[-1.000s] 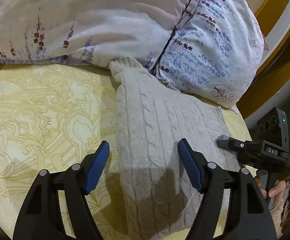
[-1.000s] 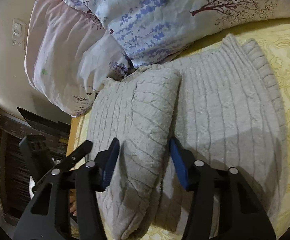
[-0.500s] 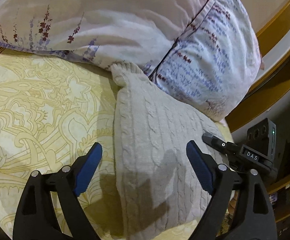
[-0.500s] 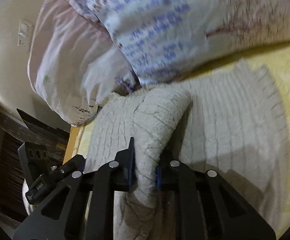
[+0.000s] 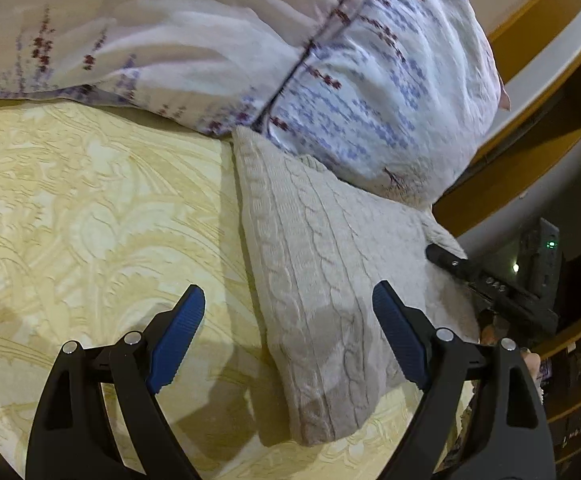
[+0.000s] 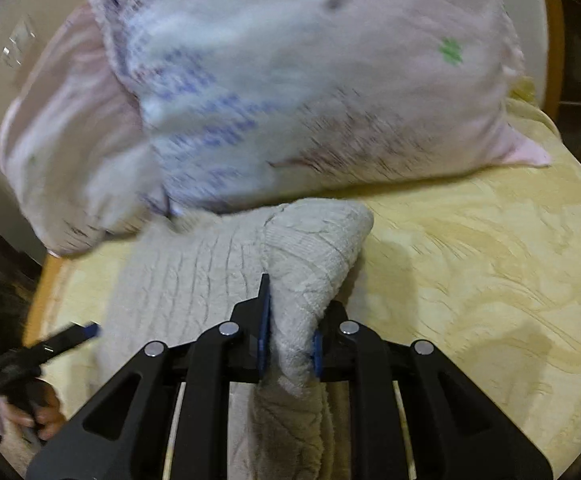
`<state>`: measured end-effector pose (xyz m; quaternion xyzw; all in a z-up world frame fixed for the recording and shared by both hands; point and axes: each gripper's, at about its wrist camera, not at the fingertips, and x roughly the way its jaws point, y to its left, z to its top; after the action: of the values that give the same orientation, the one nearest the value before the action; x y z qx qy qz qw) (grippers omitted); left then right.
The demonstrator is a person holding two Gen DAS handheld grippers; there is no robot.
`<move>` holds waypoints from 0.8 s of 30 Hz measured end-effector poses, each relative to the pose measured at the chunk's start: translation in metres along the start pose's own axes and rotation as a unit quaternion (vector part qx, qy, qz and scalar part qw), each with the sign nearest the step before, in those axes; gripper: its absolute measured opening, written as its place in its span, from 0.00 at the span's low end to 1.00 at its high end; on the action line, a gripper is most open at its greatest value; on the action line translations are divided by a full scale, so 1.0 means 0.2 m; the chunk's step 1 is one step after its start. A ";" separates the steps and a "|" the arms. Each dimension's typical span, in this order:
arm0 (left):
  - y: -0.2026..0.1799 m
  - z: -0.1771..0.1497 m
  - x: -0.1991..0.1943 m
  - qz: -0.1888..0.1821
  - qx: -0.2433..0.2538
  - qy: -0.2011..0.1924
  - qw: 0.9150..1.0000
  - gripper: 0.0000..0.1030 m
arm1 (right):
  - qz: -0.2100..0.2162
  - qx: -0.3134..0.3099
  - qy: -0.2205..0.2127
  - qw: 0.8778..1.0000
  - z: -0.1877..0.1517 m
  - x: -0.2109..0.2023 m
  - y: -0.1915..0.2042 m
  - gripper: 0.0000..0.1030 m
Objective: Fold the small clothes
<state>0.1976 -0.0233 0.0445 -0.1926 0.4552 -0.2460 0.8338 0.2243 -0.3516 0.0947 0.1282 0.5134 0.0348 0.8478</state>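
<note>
A cream cable-knit sweater (image 5: 322,264) lies folded on the yellow bedspread (image 5: 90,216), its far end against the pillows. My left gripper (image 5: 290,332) is open and empty, hovering over the sweater's left edge. My right gripper (image 6: 288,344) is shut on a folded part of the sweater (image 6: 310,264) and holds it raised above the rest of the knit (image 6: 186,276). The right gripper also shows in the left wrist view (image 5: 486,280) at the sweater's right side.
Two floral pillows (image 5: 250,40) lie along the head of the bed, touching the sweater. They also show in the right wrist view (image 6: 290,80). A wooden bed frame (image 5: 530,92) runs past the right edge of the mattress.
My right gripper closed on the folded part of the sweater and lifted it, swinging it over toward the bedspread side. My left gripper stayed open and shifted slightly left of the sweater.
</note>
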 end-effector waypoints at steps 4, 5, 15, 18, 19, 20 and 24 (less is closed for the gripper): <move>-0.03 -0.02 0.04 -0.006 0.002 0.012 1.000 0.84 | 0.014 -0.012 -0.032 0.999 0.00 -0.06 0.01 0.15; -0.04 -0.03 0.06 -0.006 0.002 0.014 1.000 0.83 | 0.009 -0.020 -0.039 0.999 0.00 -0.08 0.01 0.15; -0.06 -0.09 0.14 -0.028 -0.001 0.040 0.999 0.75 | 0.017 0.068 0.014 0.997 -0.07 0.01 -0.20 0.30; -0.06 -0.11 0.13 -0.032 -0.004 0.039 0.999 0.75 | 0.045 0.081 0.009 0.996 -0.13 -0.10 -0.24 0.41; -0.06 -0.12 0.12 -0.033 -0.005 0.038 0.999 0.74 | 0.056 0.083 0.011 0.995 -0.16 -0.13 -0.24 0.42; -0.05 -0.12 0.12 -0.033 -0.007 0.039 0.999 0.74 | 0.068 0.083 0.016 0.994 -0.20 -0.17 -0.25 0.42; -0.06 -0.14 0.13 -0.031 -0.007 0.043 0.999 0.74 | 0.092 0.085 0.028 0.992 -0.34 -0.24 -0.25 0.42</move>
<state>0.1829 -0.0509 0.0182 -0.2015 0.4862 -0.2768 0.8040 0.1387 -0.3976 0.0934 0.2459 0.5244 0.0726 0.8120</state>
